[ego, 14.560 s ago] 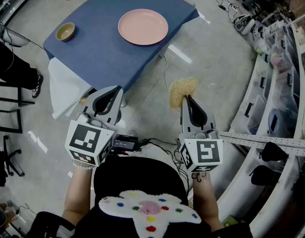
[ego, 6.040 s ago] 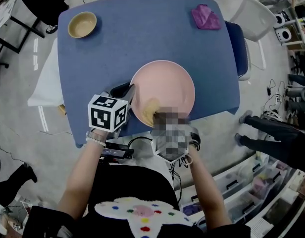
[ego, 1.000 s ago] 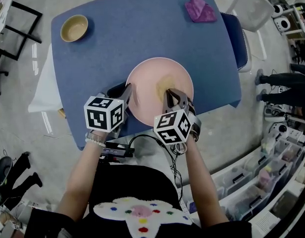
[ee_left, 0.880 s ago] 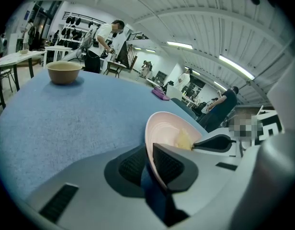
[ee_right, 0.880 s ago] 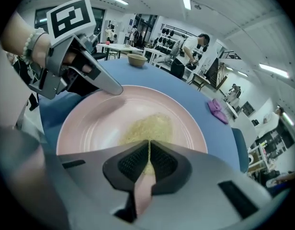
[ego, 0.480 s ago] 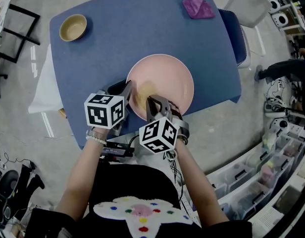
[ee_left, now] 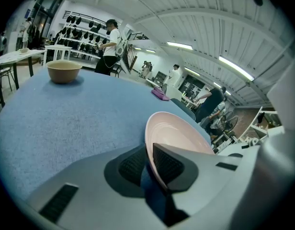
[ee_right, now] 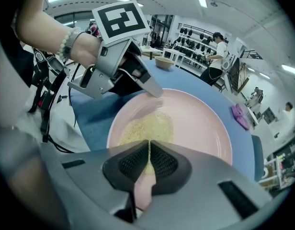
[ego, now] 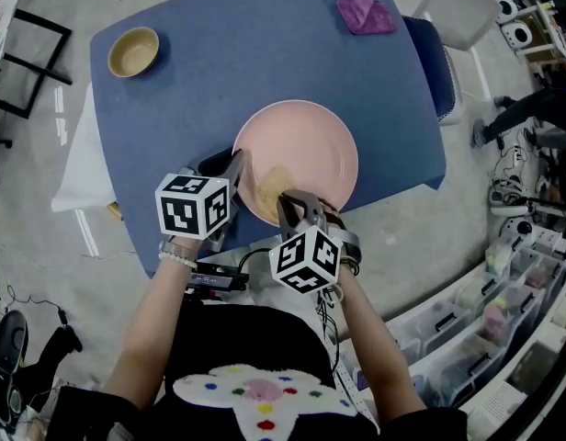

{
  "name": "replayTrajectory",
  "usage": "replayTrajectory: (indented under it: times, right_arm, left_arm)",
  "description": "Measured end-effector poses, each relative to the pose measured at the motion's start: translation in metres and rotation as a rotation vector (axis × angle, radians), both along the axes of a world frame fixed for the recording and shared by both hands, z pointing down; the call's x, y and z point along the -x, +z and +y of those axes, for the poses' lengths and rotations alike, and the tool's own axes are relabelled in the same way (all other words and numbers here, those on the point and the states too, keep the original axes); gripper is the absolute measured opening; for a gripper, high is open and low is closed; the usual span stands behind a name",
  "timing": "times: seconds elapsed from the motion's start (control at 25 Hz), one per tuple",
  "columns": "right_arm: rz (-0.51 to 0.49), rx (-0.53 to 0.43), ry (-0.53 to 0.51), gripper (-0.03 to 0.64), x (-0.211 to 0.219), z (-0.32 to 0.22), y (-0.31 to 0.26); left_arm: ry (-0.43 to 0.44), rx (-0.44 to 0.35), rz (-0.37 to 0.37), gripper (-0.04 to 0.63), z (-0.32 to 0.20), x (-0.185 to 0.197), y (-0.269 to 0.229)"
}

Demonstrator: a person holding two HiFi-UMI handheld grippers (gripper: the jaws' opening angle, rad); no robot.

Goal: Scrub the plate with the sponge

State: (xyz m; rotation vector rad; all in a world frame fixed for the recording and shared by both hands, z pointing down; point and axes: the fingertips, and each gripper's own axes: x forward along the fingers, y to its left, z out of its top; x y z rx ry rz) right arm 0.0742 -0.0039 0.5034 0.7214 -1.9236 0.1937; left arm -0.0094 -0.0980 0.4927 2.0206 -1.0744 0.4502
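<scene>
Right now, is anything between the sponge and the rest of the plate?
Nothing visible. The sponge, held by the right gripper, lies on the plate; the left gripper only clamps its left rim.

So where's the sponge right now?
Head view: the sponge lies on the left of the pink plate, pinched by the right gripper, beside the left gripper.

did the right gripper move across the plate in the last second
Yes. The right gripper, pinching the sponge, slid from the middle of the plate toward its near-left rim, closer to the left gripper clamping that rim.
</scene>
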Motion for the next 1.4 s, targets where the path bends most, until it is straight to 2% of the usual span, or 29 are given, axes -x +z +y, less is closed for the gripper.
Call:
replayTrajectory:
  times: [0.24, 0.6, 0.96, 1.16, 1.28, 1.4]
  right_arm:
    - [0.055, 0.005, 0.058, 0.018, -0.035, -0.006, 0.000]
    - [0.136, -0.058, 0.185, 0.018, -0.089, -0.047, -0.001]
    - [0.197, -0.130, 0.197, 0.018, -0.099, -0.088, -0.002]
    - [0.252, -0.171, 0.183, 0.018, -0.099, -0.088, -0.005]
    - [0.279, -0.158, 0.185, 0.018, -0.099, -0.080, -0.004]
    - [0.264, -0.106, 0.221, 0.018, -0.100, -0.066, -0.003]
  left_arm:
    - [-0.002, -0.001, -0.003, 0.058, 0.001, 0.002, -0.002]
    - [-0.007, -0.001, -0.009, 0.057, 0.001, 0.002, -0.002]
    - [-0.017, 0.003, -0.016, 0.057, 0.002, 0.004, -0.002]
    - [-0.025, 0.000, -0.018, 0.057, 0.001, 0.003, -0.003]
    - [-0.030, -0.002, -0.022, 0.057, 0.002, 0.006, -0.002]
    - [-0.034, -0.002, -0.026, 0.055, 0.002, 0.004, -0.002]
